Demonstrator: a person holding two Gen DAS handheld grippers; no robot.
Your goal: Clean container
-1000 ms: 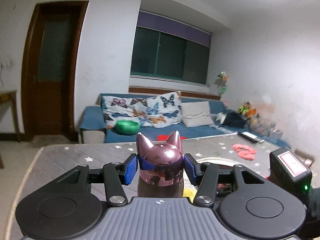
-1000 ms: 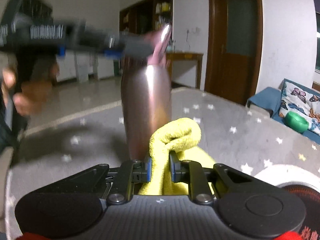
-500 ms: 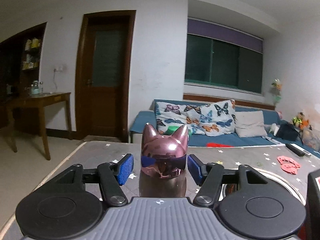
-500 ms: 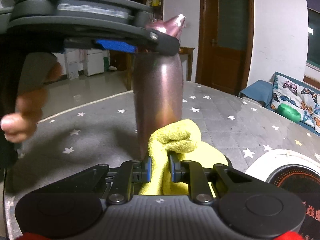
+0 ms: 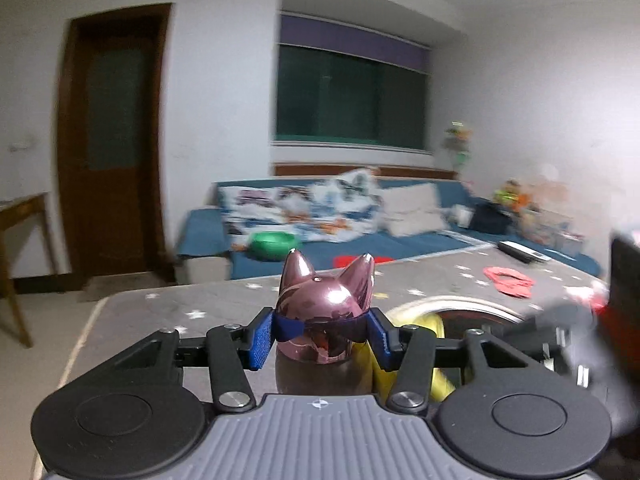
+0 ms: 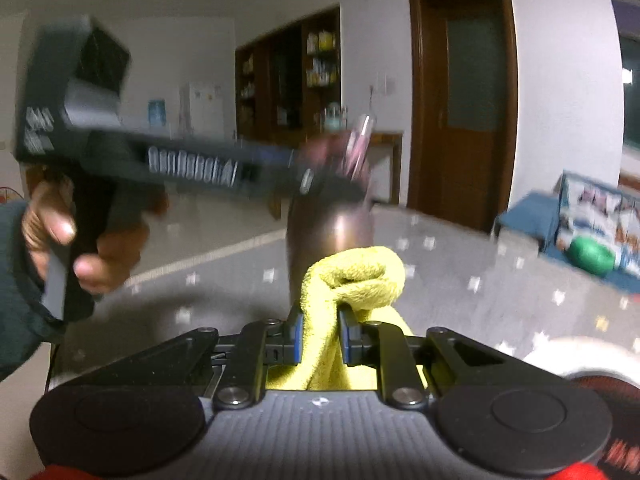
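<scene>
The pink metal bottle (image 5: 320, 364) stands upright on the grey star-patterned table (image 5: 168, 312), its long axis vertical and its cat-eared lid (image 5: 322, 312) pointing straight up. The left gripper (image 5: 320, 330) has the lid clenched between its blue pads (image 5: 262, 334), one pad on each side just under the ears, with the bottle's body dropping out of sight below the fingers. In the right wrist view the same bottle (image 6: 330, 240) rises directly ahead of the right gripper (image 6: 320, 334), whose fingers are clamped on a folded yellow cloth (image 6: 352, 276); the cloth's rolled top stands above the fingertips and lies against the lower part of the bottle's side, though blur makes firm contact hard to judge. In that view the left gripper (image 6: 304, 180) reaches in from the left of the fingers at lid height, held by the person's hand (image 6: 80, 244). To the right of the right fingers a round white-rimmed dark plate (image 6: 568, 364) sits on the table, close by. Beyond the left fingertips the table runs open to its far edge, with a red cutout (image 5: 508, 280) lying well off to the right. Left of the left fingers the table's near edge falls away to bare floor.
</scene>
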